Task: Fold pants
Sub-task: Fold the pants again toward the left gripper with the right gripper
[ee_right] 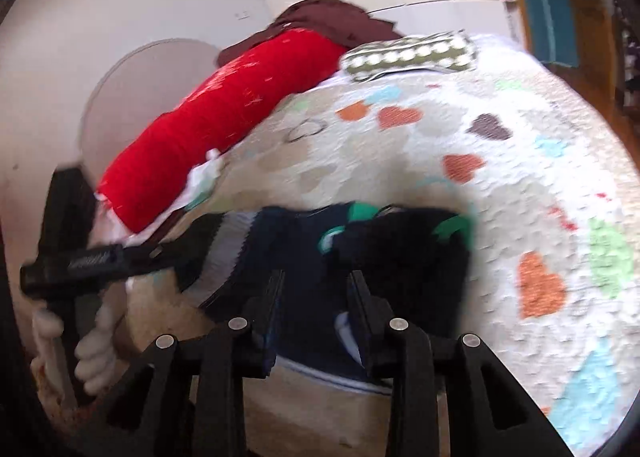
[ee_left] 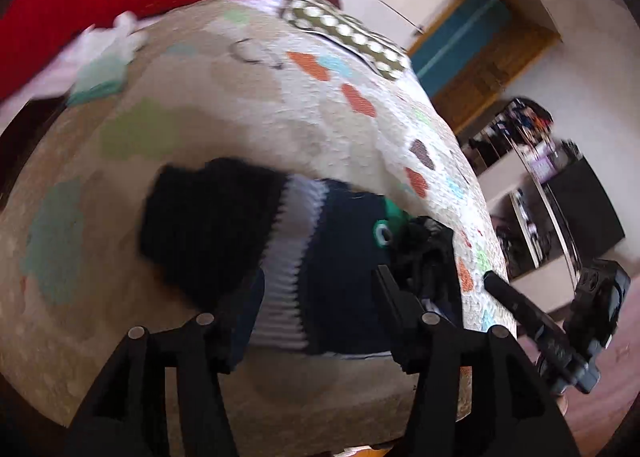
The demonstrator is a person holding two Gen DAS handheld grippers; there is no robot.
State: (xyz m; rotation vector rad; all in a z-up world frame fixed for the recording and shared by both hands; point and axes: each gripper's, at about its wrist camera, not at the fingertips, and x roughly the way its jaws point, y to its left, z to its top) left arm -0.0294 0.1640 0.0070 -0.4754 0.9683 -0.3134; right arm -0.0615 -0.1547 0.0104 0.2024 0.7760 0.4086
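- Lying across a heart-patterned quilted bed (ee_left: 320, 125): dark pants (ee_left: 208, 233) with a pale zigzag band.
- Hovering above the pants: left gripper (ee_left: 316, 297), parted, grasping nothing.
- Poised likewise: right gripper (ee_right: 316, 289), narrowly parted, empty.

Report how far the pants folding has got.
Done: the dark pants lie bunched in a compact bundle on the heart-patterned quilt. In hand: the left gripper and right gripper hover open over them. Left: squaring the bundle; blur hides whether the folds are neat.
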